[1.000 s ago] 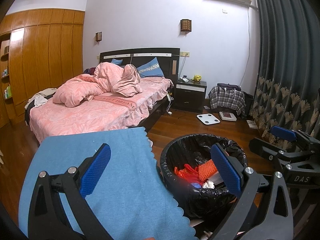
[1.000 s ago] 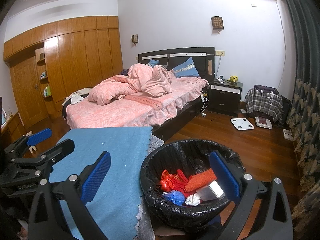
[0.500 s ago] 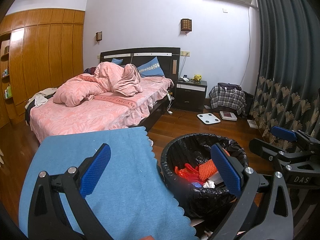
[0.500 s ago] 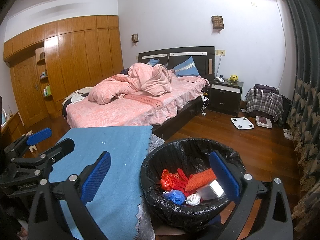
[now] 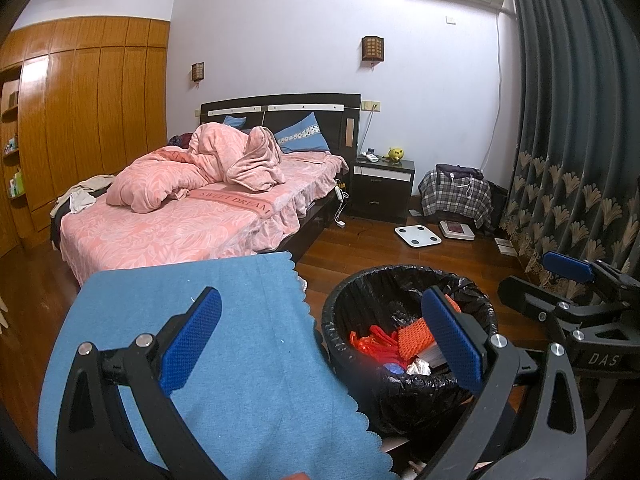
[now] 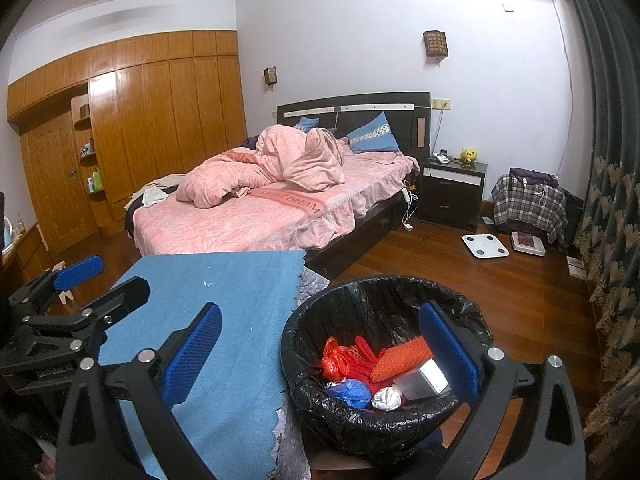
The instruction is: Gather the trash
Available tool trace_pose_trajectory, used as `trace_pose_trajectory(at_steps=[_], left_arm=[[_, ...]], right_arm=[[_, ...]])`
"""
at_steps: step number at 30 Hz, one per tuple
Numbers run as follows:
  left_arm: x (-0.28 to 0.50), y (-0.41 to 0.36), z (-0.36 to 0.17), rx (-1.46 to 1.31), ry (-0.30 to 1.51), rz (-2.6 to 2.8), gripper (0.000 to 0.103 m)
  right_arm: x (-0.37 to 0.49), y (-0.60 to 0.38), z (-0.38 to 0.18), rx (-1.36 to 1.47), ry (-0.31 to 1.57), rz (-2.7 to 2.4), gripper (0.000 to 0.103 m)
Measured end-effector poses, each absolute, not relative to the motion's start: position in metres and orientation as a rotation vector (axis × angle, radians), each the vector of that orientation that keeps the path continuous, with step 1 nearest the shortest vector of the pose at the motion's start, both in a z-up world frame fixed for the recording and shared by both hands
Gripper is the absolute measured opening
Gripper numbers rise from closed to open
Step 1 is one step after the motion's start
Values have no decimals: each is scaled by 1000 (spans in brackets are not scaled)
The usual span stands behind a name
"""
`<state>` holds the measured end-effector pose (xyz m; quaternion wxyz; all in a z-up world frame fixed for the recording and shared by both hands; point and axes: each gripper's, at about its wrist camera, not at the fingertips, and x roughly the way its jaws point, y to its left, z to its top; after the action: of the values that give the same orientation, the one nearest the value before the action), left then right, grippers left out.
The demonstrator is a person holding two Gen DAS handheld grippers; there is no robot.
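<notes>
1. your left gripper (image 5: pixel 320 340): jaws spread wide, nothing between the blue pads, held above the seam where the blue cloth meets the bin. it also shows at the left edge of the right wrist view.

2. your right gripper (image 6: pixel 316 352): jaws likewise wide apart and empty, hovering over the near rim of the bin. it shows at the right edge of the left wrist view, in front of the curtain.

3. trash bin (image 6: pixel 460 304): round, lined with a black plastic bag, standing just beside the right edge of the blue cloth, on the wooden floor side.

4. trash in the bin (all lying loose at the bottom): red plastic bag (image 6: pixel 334 362), orange foam net (image 6: pixel 400 358), blue plastic wad (image 6: pixel 350 392), crumpled white wad (image 6: pixel 386 398), a pale box (image 6: pixel 424 380) tilted against the right wall.

5. blue cloth (image 6: pixel 224 304): covers the table surface under both grippers, scalloped edge on the bin side, bare of trash.

6. bed (image 6: pixel 240 224): pink sheet and rumpled pink quilt, blue pillows at the dark headboard, well behind the table.

7. nightstand (image 6: pixel 452 196): dark, just right of the bed, with a yellow toy on top.

8. white scale (image 6: pixel 485 245): flat on the floor, near a plaid-covered heap by the curtain.
</notes>
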<state>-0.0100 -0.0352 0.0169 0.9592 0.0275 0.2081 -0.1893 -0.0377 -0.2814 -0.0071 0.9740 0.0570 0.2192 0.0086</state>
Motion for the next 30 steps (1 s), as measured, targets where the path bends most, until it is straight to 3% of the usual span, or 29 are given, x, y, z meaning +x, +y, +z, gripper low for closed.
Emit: trace_pose_trajectory(at_steps=[30], left_arm=[[-10, -31, 18, 54, 429, -385, 97]], right_arm=[[-37, -279, -6, 117, 448, 18, 97]])
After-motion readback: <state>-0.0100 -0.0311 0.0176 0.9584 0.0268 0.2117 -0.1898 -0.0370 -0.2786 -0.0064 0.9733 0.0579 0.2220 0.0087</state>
